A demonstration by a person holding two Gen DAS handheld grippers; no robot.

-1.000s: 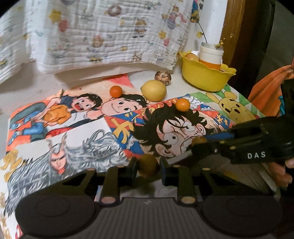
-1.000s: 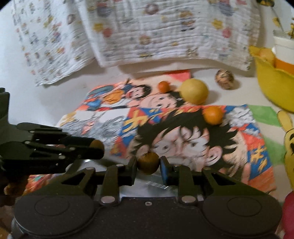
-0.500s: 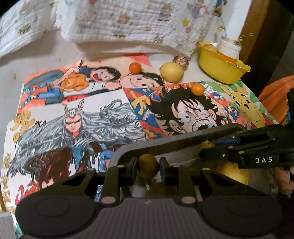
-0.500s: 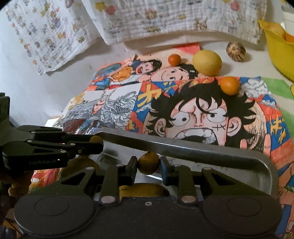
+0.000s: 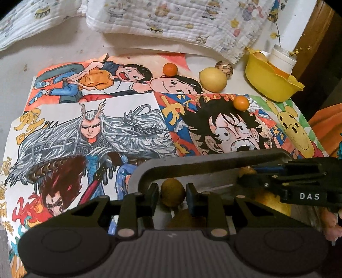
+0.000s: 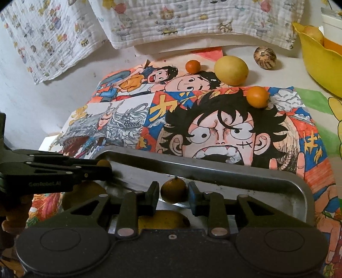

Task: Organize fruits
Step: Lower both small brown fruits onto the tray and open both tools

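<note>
My left gripper (image 5: 172,193) is shut on a small brownish-orange fruit (image 5: 172,192) just above a grey metal tray (image 5: 192,160). My right gripper (image 6: 173,191) is shut on a similar small fruit (image 6: 173,190) over the same tray (image 6: 235,173). Each gripper shows in the other's view, the right one (image 5: 245,174) and the left one (image 6: 104,165). Larger yellow fruits (image 6: 162,221) lie in the tray under the fingers. On the cartoon mat lie two small oranges (image 5: 170,69) (image 5: 241,103), a lemon (image 5: 212,79) and a speckled brown ball-like fruit (image 5: 224,67).
A yellow bowl (image 5: 271,83) with a white jar (image 5: 282,57) and a fruit stands at the back right. A patterned white cloth (image 5: 171,19) hangs along the back. Orange fabric (image 5: 325,119) lies at the right edge.
Both grippers have drawn back toward me and lowered over the tray, each still holding its small fruit. The tray and the fruits in it have come into view.
</note>
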